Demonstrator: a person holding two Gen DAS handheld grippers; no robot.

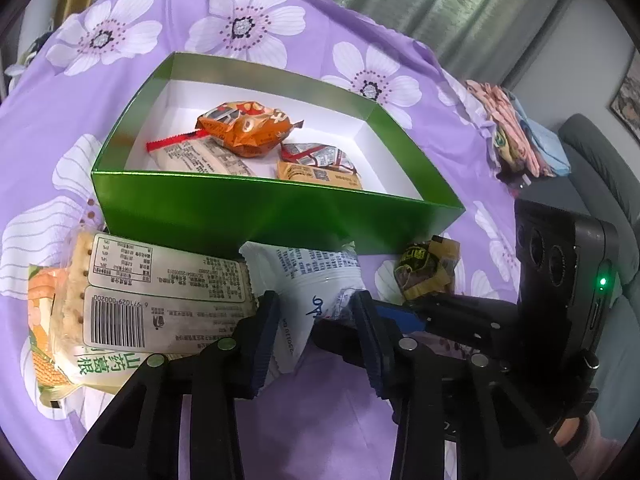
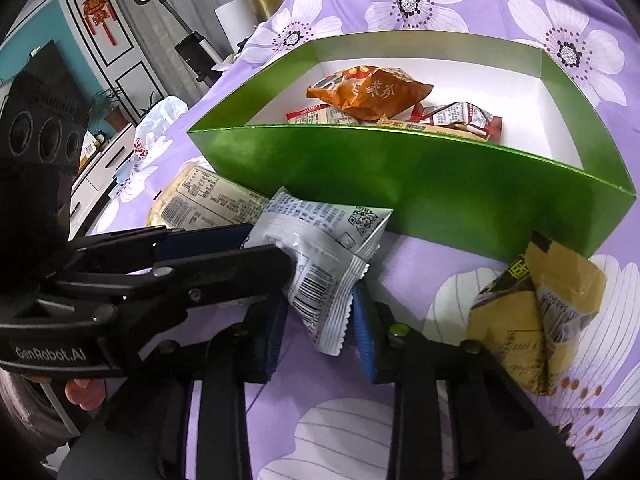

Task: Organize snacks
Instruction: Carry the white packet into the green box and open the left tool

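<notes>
White snack packet (image 1: 308, 280) between both grippers (pinched), beside green box (image 1: 256, 212)

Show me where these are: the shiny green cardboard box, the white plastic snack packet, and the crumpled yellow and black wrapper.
Shiny green cardboard box (image 1: 256, 216): left wrist view, near outer wall.
White plastic snack packet (image 2: 320, 236): right wrist view, printed middle.
Crumpled yellow and black wrapper (image 2: 560, 280): right wrist view, yellow upper fold.

Table covered by a purple cloth (image 1: 328, 400) printed with large white flowers. On it: an open green box (image 1: 256, 216) with white inside; just in front of the box, a cracker pack (image 1: 160, 300) lying barcode up, a white snack packet (image 1: 308, 276) beside it, and a yellow-and-black wrapped snack (image 1: 428, 268) to the right. A stack of folded fabric (image 1: 516, 132) sits at the far right edge.
</notes>
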